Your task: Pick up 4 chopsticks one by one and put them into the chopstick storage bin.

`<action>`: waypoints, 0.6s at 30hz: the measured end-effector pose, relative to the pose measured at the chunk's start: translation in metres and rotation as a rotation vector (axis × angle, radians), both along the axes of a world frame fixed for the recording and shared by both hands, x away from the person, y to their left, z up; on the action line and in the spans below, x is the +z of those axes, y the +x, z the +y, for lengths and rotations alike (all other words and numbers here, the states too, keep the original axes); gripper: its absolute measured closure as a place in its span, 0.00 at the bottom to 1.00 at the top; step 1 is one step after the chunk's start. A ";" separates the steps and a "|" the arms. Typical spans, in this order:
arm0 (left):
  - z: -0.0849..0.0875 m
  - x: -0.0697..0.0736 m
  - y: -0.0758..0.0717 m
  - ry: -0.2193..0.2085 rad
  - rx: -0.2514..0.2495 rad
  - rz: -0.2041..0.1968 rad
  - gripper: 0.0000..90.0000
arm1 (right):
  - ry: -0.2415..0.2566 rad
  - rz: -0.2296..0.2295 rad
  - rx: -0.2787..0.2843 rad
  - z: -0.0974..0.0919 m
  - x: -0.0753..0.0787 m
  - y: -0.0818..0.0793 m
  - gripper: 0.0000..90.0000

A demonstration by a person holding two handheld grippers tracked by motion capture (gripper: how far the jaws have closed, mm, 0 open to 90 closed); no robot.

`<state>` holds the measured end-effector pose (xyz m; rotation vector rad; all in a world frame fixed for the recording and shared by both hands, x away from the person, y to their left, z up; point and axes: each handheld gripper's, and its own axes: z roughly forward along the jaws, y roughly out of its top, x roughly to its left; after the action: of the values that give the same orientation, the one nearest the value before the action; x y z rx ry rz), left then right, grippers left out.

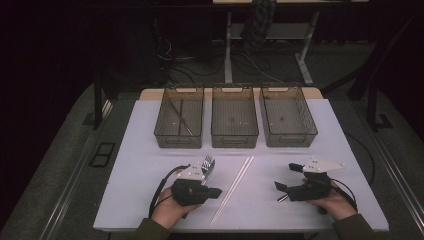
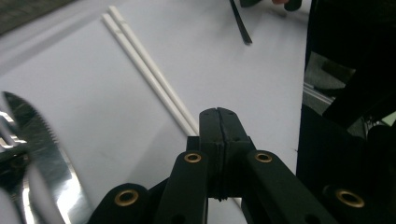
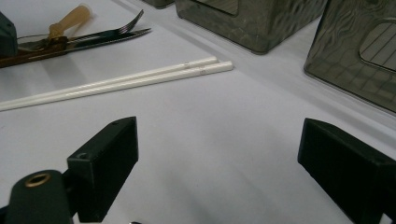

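The left hand-held gripper (image 1: pixel 216 192) rests low over the white table (image 1: pixel 140 150), its jaws pressed flat together with nothing between them; in the left gripper view the jaws' tips lie just over the near end of the white chopsticks (image 2: pixel 149 70); these lie side by side between the two hands; a serrated knife (image 2: pixel 44 149) and a fork (image 3: pixel 119 28) lie by the left hand; the right hand-held gripper (image 1: pixel 285 184) holds its jaws wide apart, empty, pointing toward the chopsticks; three bins (image 1: pixel 235 137) stand in a row beyond.
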<state>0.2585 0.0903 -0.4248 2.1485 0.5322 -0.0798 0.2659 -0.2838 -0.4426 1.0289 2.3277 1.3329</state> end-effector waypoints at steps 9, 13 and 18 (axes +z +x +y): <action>-0.014 -0.010 -0.010 0.045 -0.041 0.025 0.99 | 0.004 0.000 0.000 0.001 0.001 0.000 0.13; -0.019 -0.015 -0.013 0.075 -0.052 0.036 0.99 | 0.006 0.002 0.004 0.002 0.001 0.000 0.13; -0.026 -0.019 -0.015 0.127 -0.067 0.024 0.99 | 0.007 0.004 0.004 0.002 0.001 0.000 0.13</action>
<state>0.2431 0.0647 -0.4441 2.2918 0.4911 -0.1115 0.2660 -0.2821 -0.4419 1.0311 2.3310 1.3424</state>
